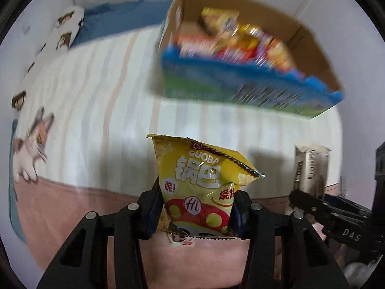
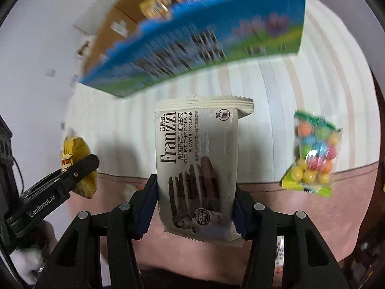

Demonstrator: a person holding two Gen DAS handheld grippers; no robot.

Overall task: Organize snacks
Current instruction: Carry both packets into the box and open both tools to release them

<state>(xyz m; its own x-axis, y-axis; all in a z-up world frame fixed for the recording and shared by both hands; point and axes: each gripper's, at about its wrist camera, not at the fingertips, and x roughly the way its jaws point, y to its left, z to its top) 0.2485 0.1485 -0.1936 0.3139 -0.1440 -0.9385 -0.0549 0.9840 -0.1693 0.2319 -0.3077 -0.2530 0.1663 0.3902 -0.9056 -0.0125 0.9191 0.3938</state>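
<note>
My left gripper (image 1: 196, 213) is shut on a yellow Guoba snack bag (image 1: 202, 183), held upright above the bed. My right gripper (image 2: 196, 210) is shut on a grey Franzzi chocolate cookie pack (image 2: 197, 163), also held up. A cardboard box (image 1: 240, 48) with a blue and green front holds several snack packs and stands ahead on the bed; it also shows in the right wrist view (image 2: 192, 41). The cookie pack (image 1: 311, 168) and right gripper (image 1: 310, 206) show at the right of the left wrist view. The yellow bag (image 2: 78, 166) and left gripper (image 2: 79, 168) show at the left of the right view.
A bag of coloured candy balls (image 2: 312, 154) lies on the bed to the right of the cookie pack. The striped bedsheet (image 1: 96, 110) has a pink band near me. A cat-print pillow (image 1: 65, 29) and blue bedding (image 1: 115, 21) lie at the far left.
</note>
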